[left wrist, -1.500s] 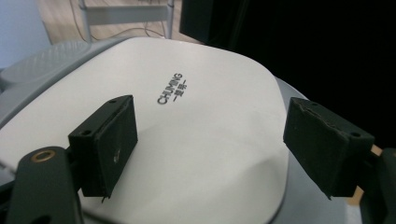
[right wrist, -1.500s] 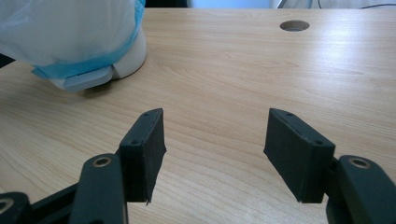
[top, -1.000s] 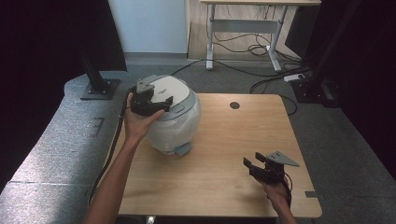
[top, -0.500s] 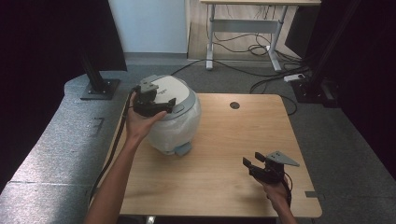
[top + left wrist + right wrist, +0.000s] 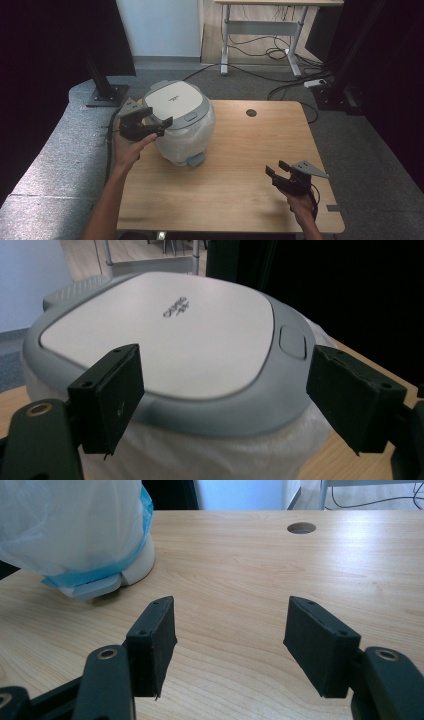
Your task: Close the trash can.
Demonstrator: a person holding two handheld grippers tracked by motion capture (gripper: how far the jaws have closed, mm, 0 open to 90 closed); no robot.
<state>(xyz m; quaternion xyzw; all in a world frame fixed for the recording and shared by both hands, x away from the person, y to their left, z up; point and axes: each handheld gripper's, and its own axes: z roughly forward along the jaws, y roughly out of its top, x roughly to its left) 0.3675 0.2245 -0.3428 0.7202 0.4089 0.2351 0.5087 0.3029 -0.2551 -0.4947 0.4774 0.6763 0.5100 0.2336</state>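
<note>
A white-and-grey rice cooker (image 5: 186, 106) stands at the back left of the wooden table (image 5: 250, 150), its body wrapped in clear plastic film. My left gripper (image 5: 156, 117) hovers at the lid's left edge. In the left gripper view the jaws of the left gripper (image 5: 225, 370) have just been opening and stand wide before the lid (image 5: 165, 325), with no pad pressing on it. My right gripper (image 5: 276, 168) rests low near the table's front right, open and holding nothing. In the right gripper view it (image 5: 230, 625) faces the cooker's wrapped base (image 5: 75, 525).
A round cable hole (image 5: 251, 113) lies in the tabletop behind the middle. Grey padded matting (image 5: 65, 155) surrounds the table. A black stand (image 5: 102, 85) rises at the back left. Cables and another desk (image 5: 260, 25) lie on the floor beyond.
My left gripper has slid left off the top of the lid to its edge. The right gripper has kept still.
</note>
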